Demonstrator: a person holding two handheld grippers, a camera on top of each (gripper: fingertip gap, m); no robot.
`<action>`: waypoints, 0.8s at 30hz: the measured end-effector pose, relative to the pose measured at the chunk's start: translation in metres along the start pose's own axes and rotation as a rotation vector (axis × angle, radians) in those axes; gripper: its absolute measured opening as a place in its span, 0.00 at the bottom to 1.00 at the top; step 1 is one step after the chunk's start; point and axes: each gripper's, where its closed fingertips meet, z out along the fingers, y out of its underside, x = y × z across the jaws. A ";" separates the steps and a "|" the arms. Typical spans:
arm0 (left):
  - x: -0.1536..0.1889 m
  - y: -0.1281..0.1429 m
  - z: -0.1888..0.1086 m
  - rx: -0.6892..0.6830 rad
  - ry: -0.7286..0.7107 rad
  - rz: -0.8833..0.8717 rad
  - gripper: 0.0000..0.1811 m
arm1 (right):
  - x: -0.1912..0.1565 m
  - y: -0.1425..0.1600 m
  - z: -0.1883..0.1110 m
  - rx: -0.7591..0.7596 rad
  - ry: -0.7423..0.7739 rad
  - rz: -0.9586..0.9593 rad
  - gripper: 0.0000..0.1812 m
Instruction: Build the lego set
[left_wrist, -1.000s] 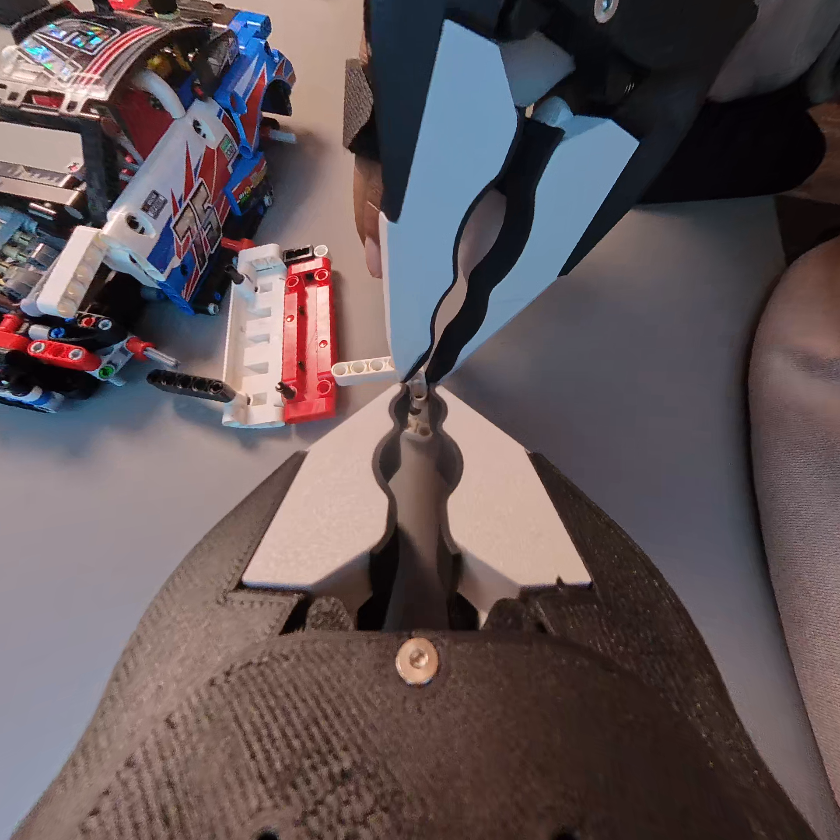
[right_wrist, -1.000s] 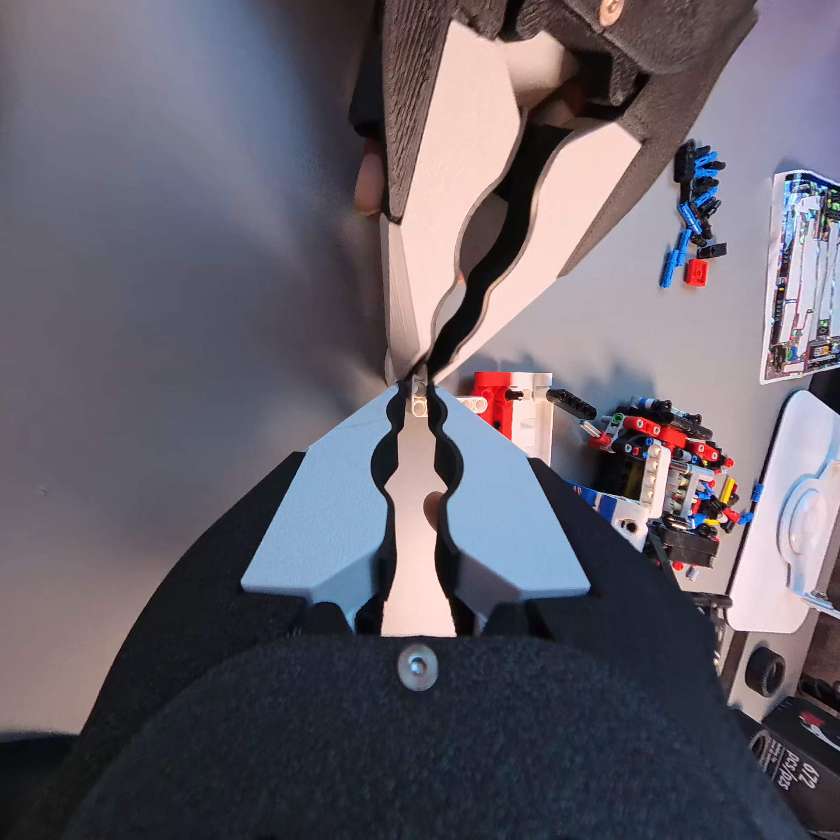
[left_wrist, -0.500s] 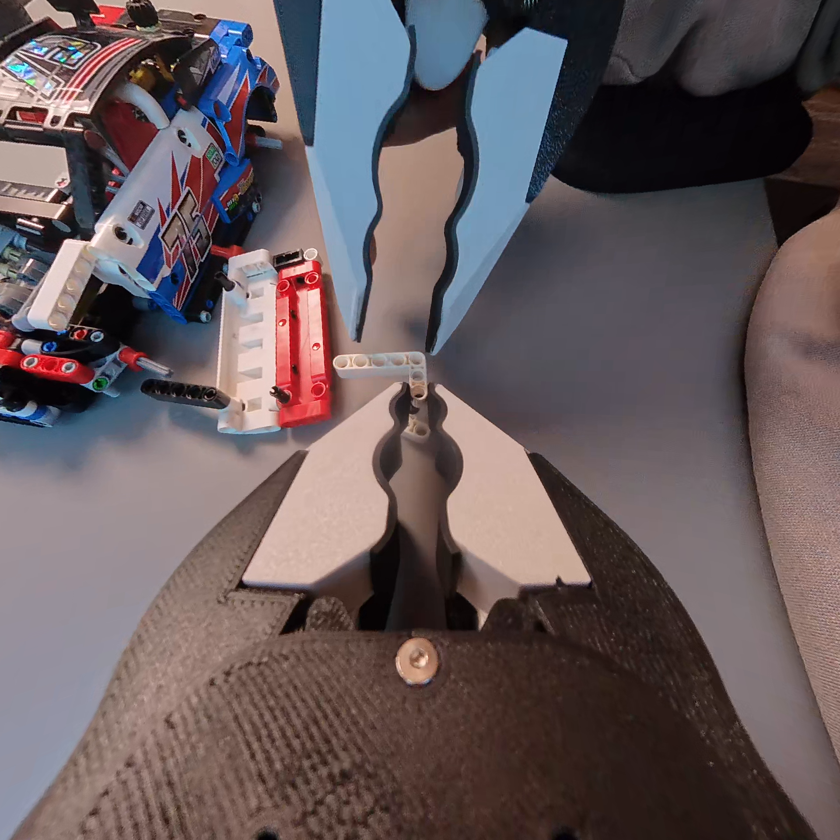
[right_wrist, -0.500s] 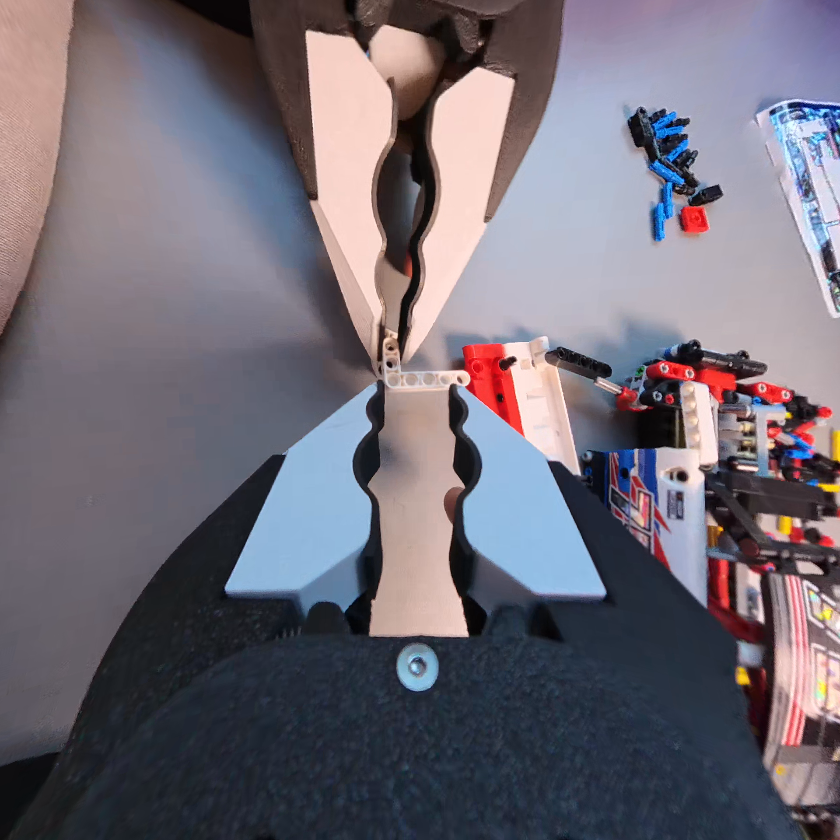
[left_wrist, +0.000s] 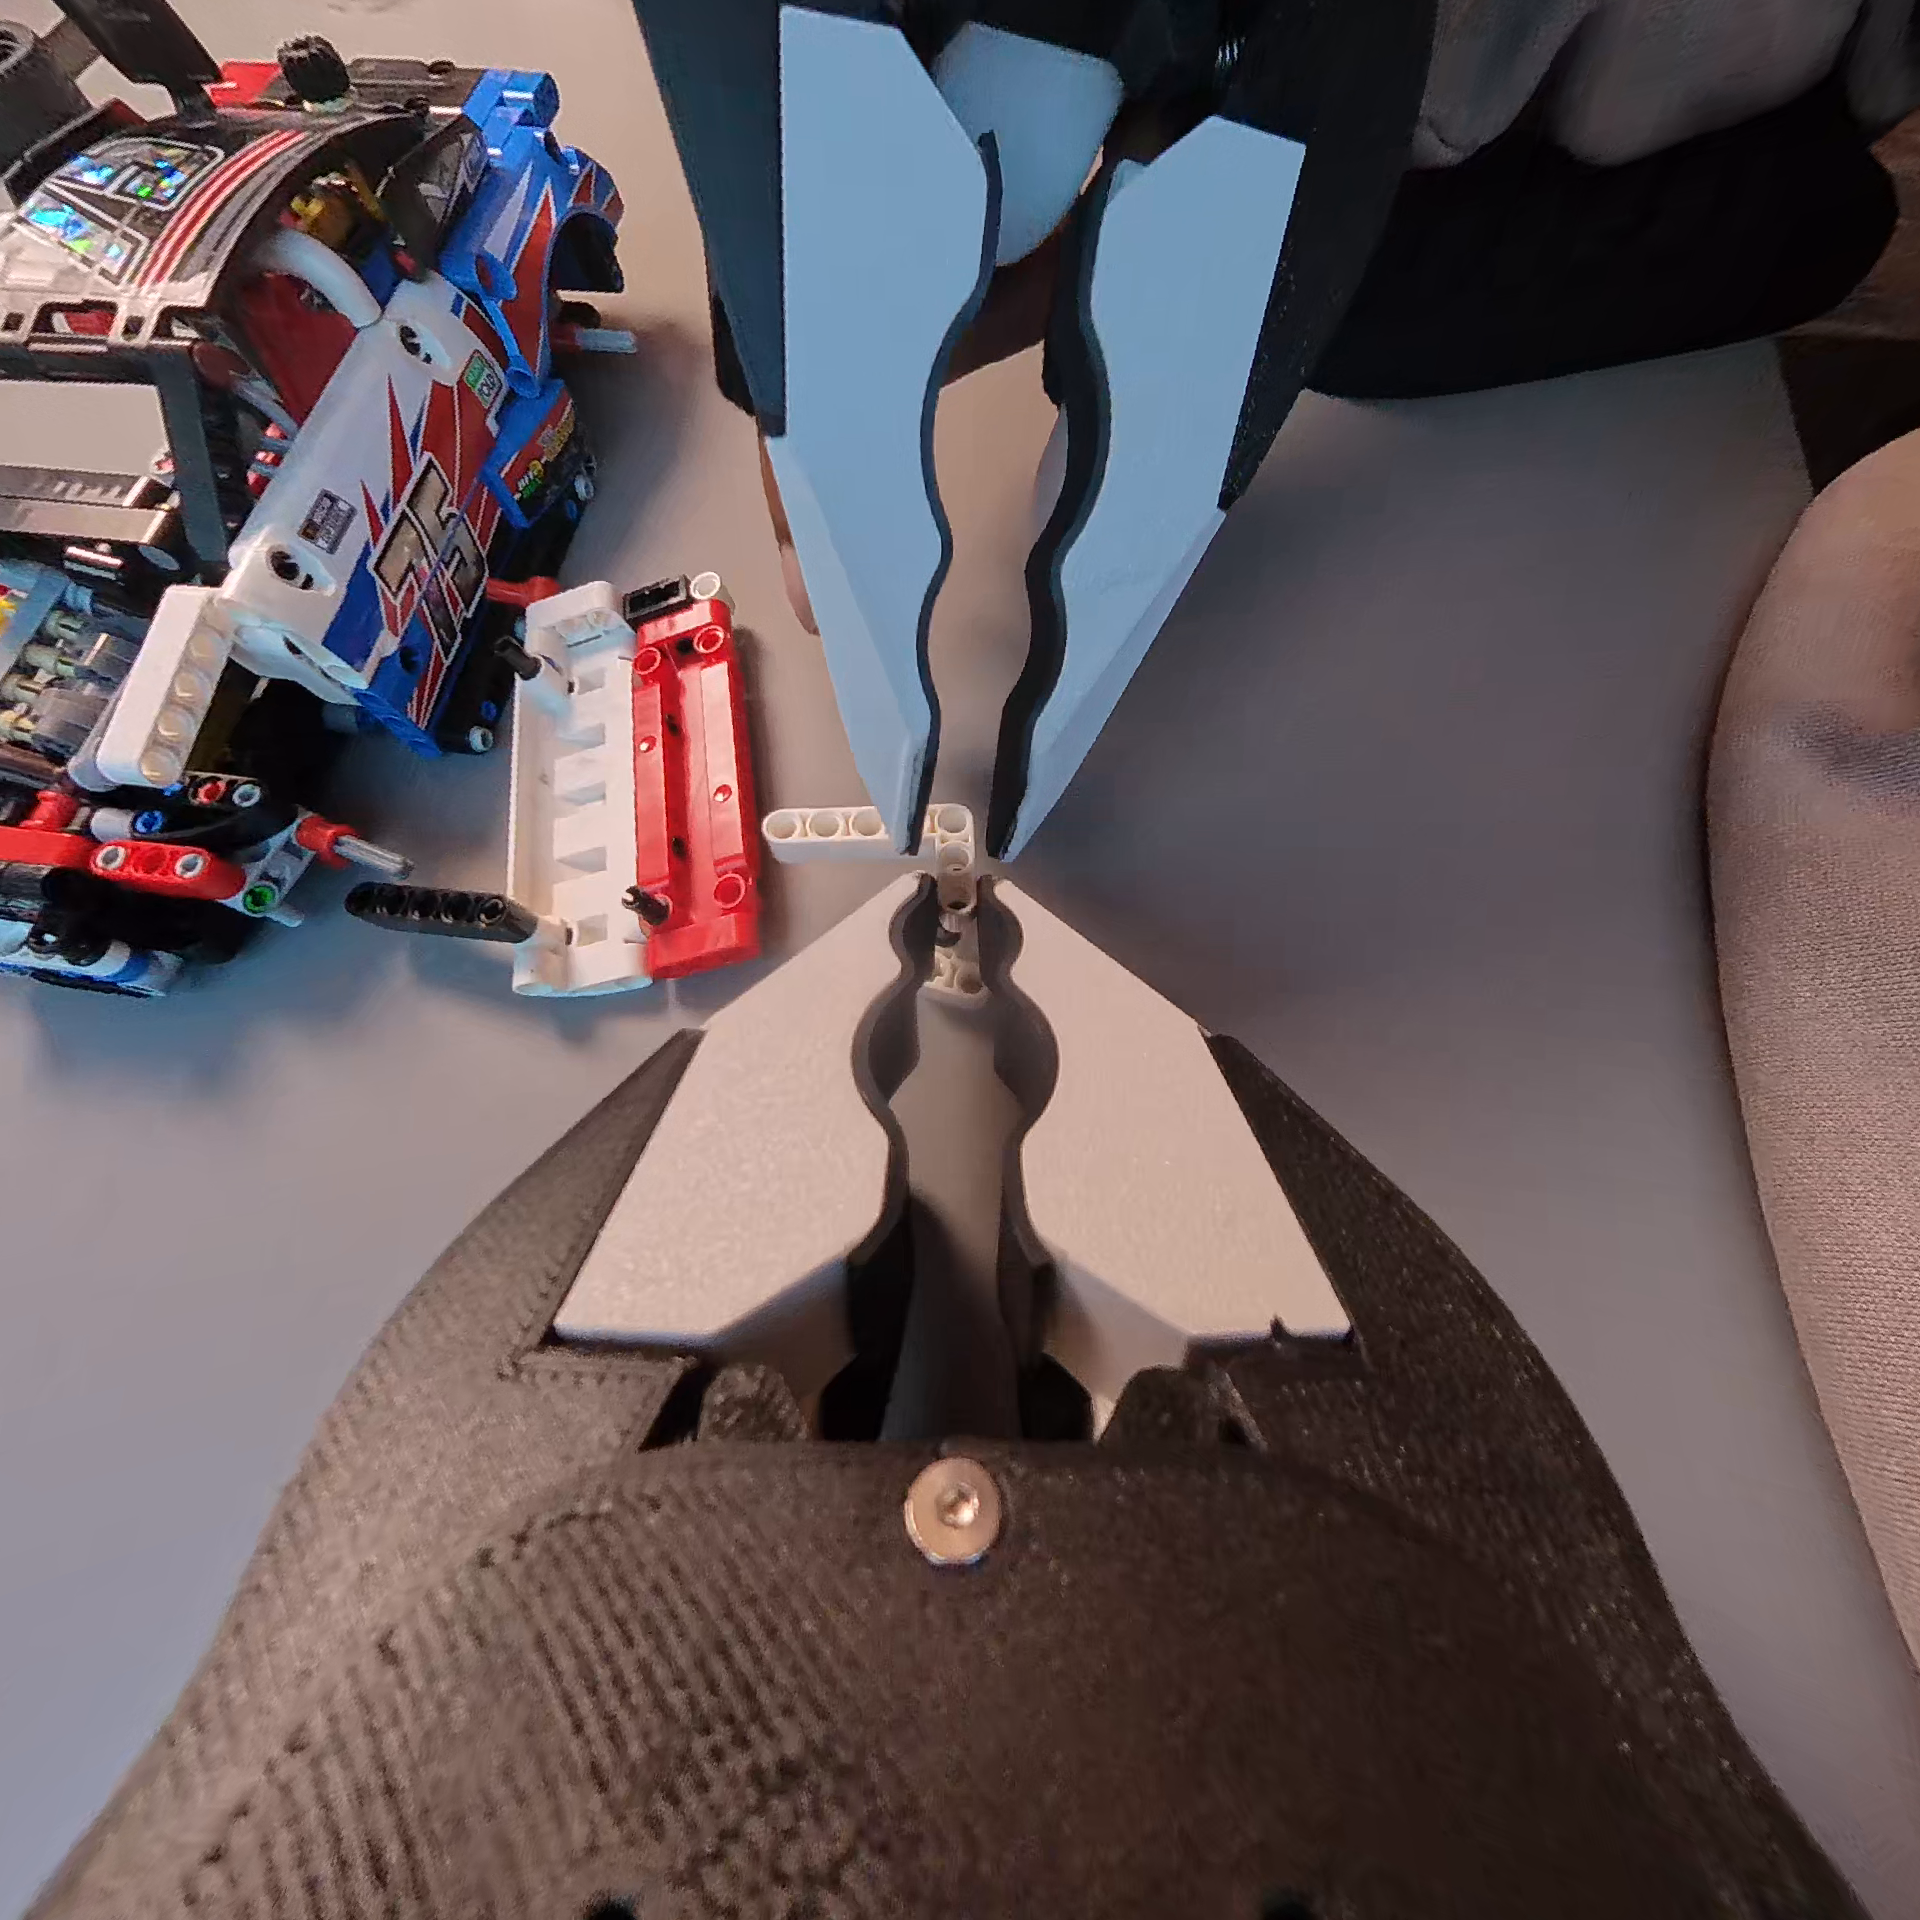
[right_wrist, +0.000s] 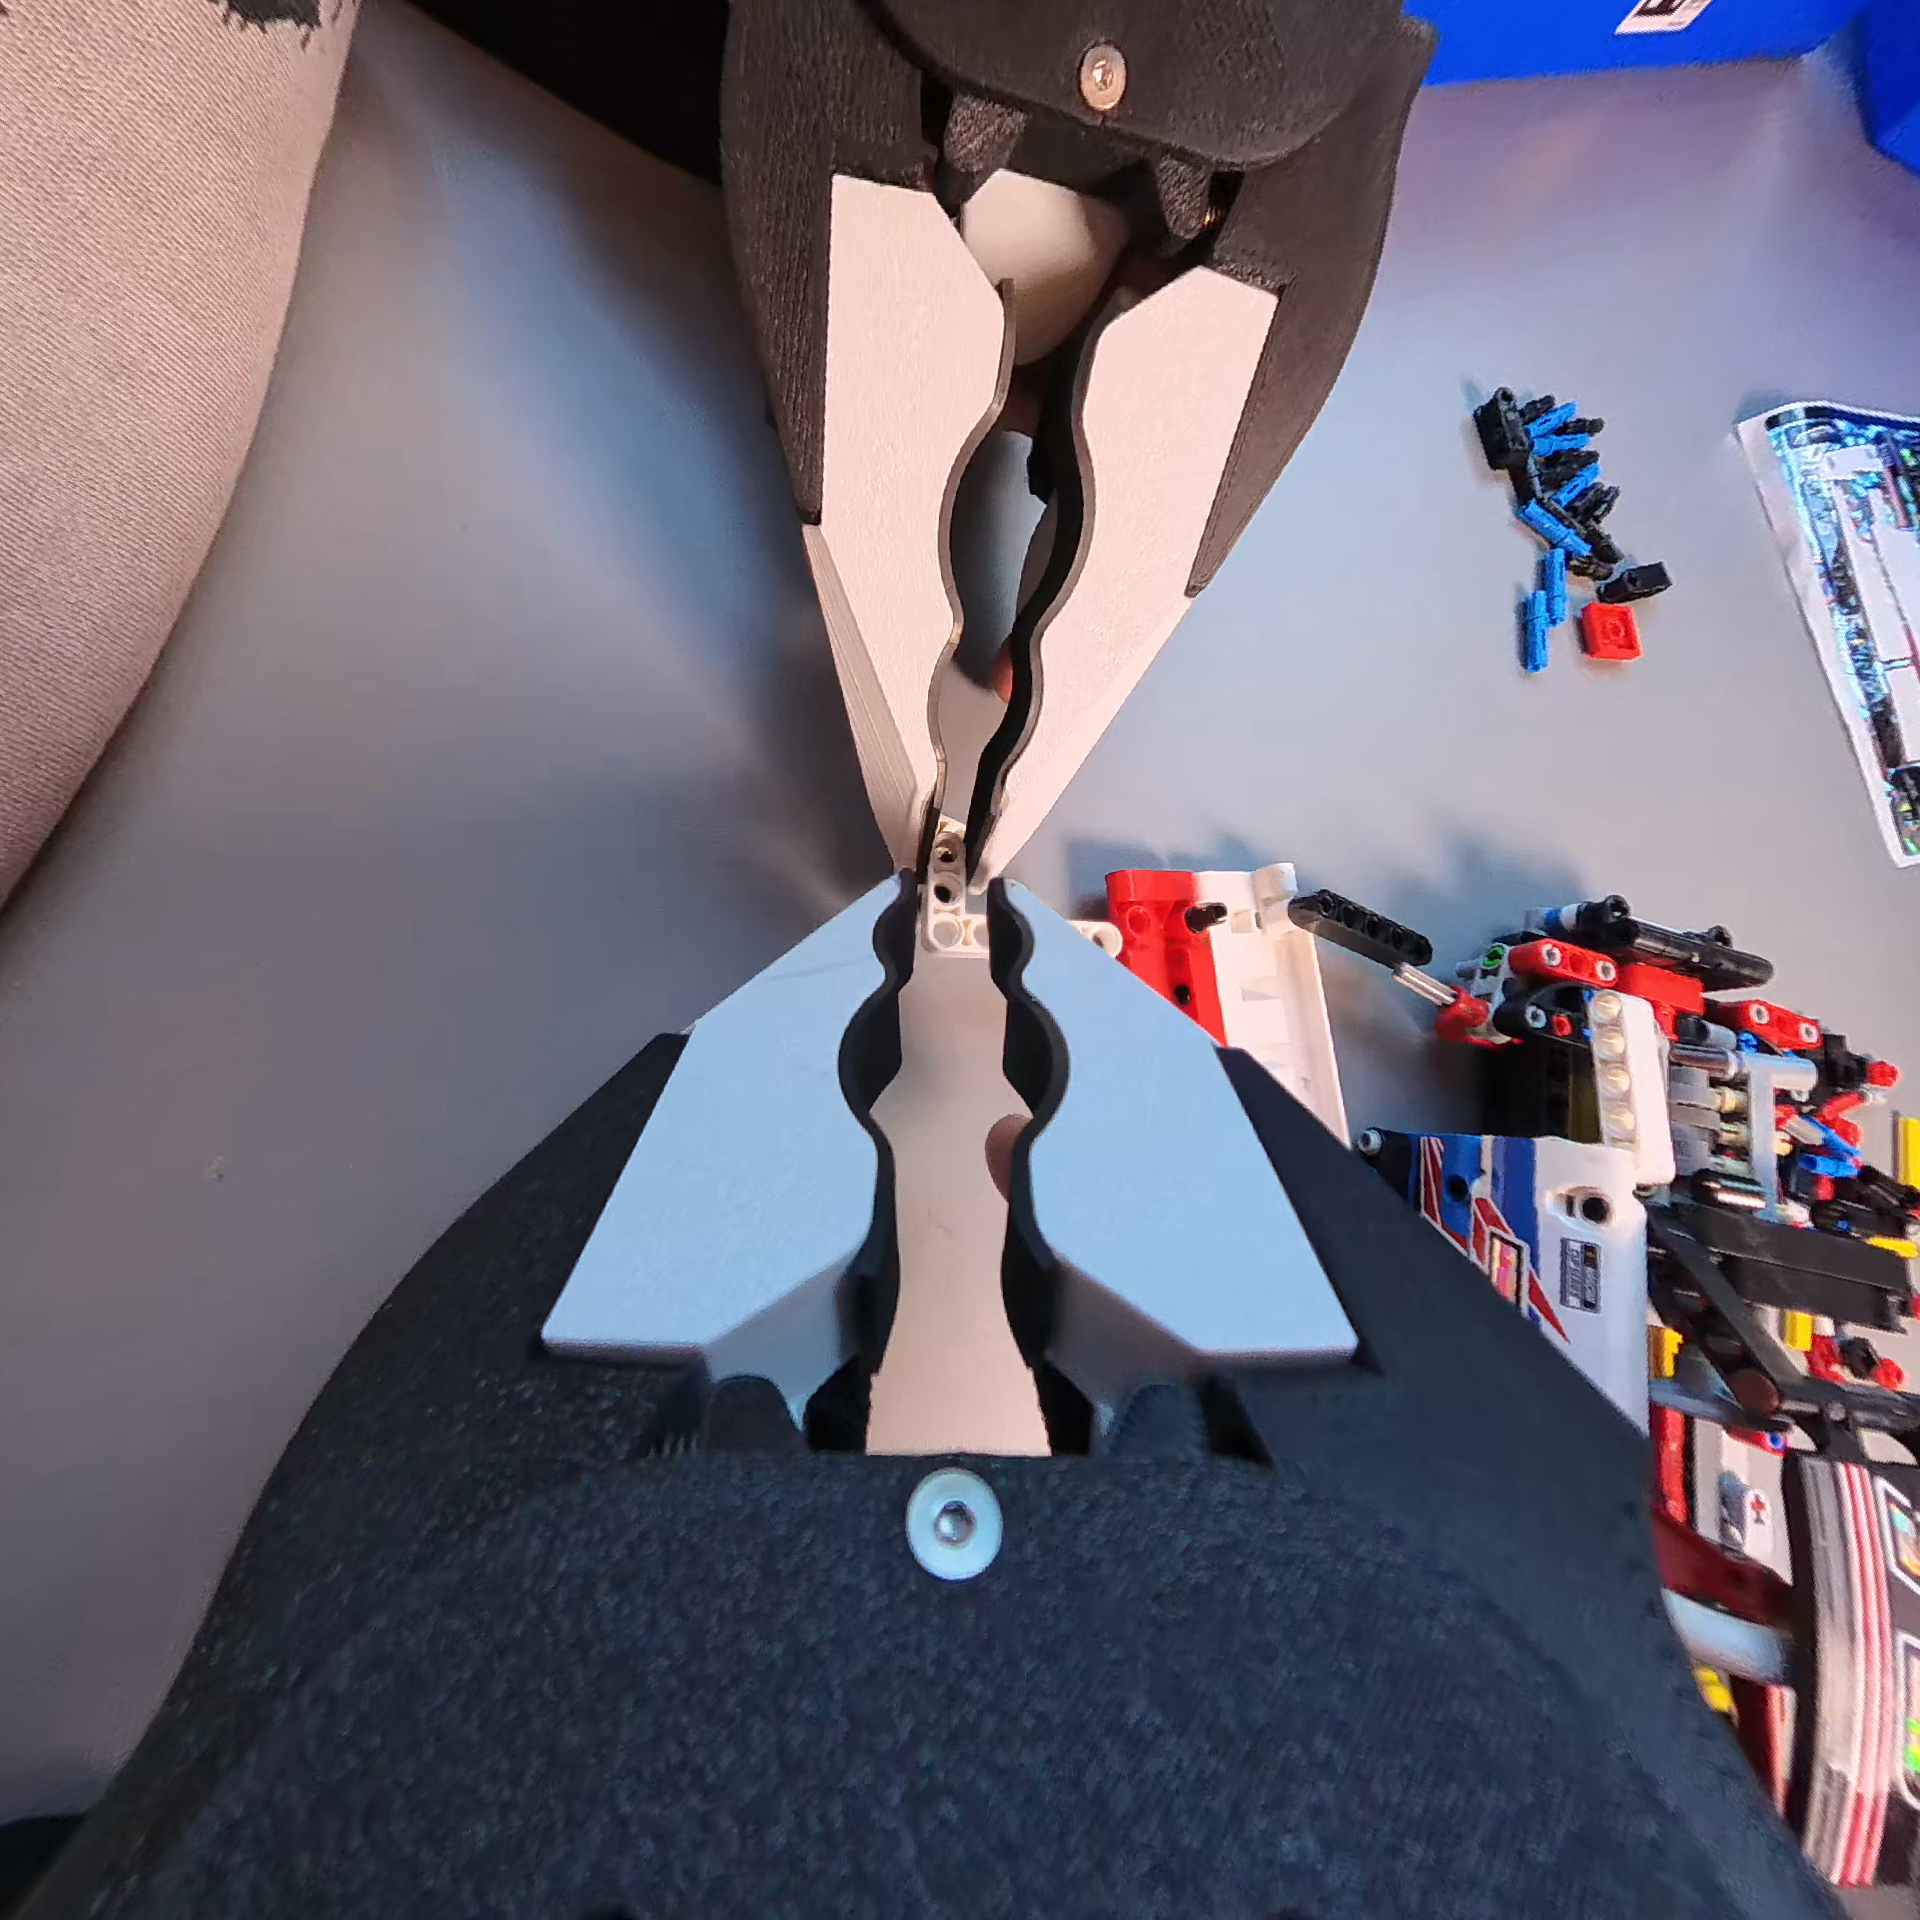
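**Two tools meet at the white L-beam**

On the left we see the racing car model (left_wrist: 312, 499) on the grey tabletop (left_wrist: 1403, 831), then the red-and-white panel (left_wrist: 634, 790) just beside it. Our left tool (left_wrist: 954, 896) is clamped on the white L-beam (left_wrist: 831, 831). Our right tool (right_wrist: 951, 914) stands parted around the beam's corner.

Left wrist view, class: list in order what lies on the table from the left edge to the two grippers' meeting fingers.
Lego car → black beam → white panel → red panel → white L-shaped beam, held by the left gripper.
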 end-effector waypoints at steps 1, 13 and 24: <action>0.000 0.000 0.000 0.000 -0.002 0.000 0.03 | 0.000 0.001 0.001 -0.002 0.000 0.002 0.05; 0.000 0.002 -0.003 0.015 0.047 -0.034 0.03 | -0.001 0.000 0.006 0.007 -0.022 0.039 0.04; -0.006 0.007 -0.010 -0.006 0.037 -0.034 0.08 | 0.004 -0.003 0.010 -0.057 0.019 0.184 0.02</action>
